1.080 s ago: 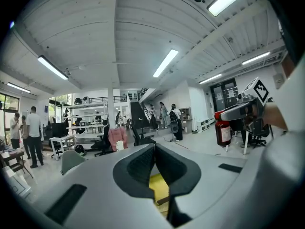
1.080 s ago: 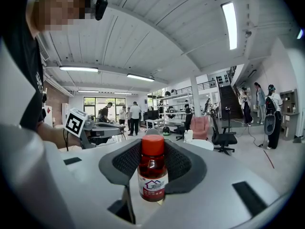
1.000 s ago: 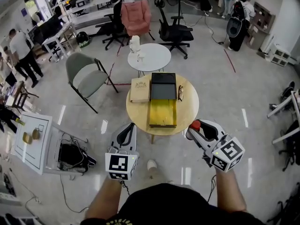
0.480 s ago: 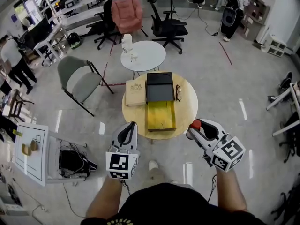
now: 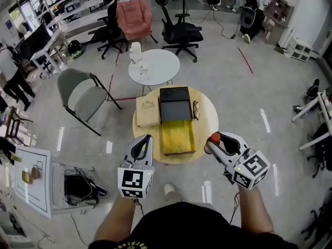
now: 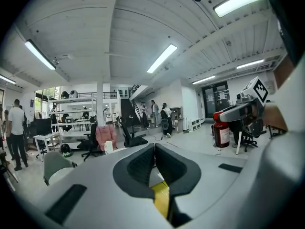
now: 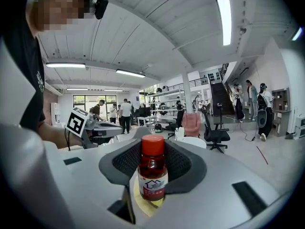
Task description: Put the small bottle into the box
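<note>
The small bottle [image 7: 152, 171], red liquid under a red cap, stands upright between the jaws of my right gripper [image 7: 152, 175], which is shut on it. In the head view that gripper [image 5: 211, 142] holds the bottle [image 5: 215, 138] over the round table's right front edge. The open box [image 5: 178, 138], yellow inside with a black lid [image 5: 175, 105] laid back, lies in the middle of the wooden table [image 5: 205, 128]. My left gripper [image 5: 145, 141] hovers at the table's left front edge, shut on nothing, its jaws pressed together [image 6: 154, 152].
A beige flat case [image 5: 147, 111] lies left of the box and a pair of glasses [image 5: 196, 109] right of the lid. Behind stand a white round table [image 5: 154, 66], a grey folding chair [image 5: 80, 94] and office chairs. People stand far off.
The wooden table and box have drawn a little nearer and lower in the head view. Both grippers keep their places in the picture, and the bottle stays held.
</note>
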{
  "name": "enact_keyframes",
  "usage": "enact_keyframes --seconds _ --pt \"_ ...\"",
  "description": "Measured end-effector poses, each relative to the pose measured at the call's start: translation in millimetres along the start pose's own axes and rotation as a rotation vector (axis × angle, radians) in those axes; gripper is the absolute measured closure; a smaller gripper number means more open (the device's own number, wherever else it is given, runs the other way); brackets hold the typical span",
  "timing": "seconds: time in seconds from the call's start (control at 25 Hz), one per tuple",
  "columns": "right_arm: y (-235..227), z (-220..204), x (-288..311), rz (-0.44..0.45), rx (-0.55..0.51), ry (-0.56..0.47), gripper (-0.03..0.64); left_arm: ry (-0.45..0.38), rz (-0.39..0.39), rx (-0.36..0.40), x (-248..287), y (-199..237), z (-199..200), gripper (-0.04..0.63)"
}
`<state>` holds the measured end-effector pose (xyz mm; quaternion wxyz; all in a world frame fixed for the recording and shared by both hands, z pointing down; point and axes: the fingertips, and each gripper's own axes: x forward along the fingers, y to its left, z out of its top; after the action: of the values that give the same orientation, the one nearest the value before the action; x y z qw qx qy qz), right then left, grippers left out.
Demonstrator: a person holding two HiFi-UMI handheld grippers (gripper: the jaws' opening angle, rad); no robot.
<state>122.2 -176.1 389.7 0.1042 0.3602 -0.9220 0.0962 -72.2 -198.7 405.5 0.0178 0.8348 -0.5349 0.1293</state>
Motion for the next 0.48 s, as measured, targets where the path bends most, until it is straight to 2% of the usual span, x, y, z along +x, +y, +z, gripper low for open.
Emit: enact_keyframes --seconds 0.48 --pt "-12 23 54 -0.030 -0.017 0.004 0.462 -0.031 -0.013 -0.003 34 54 8 0.575"
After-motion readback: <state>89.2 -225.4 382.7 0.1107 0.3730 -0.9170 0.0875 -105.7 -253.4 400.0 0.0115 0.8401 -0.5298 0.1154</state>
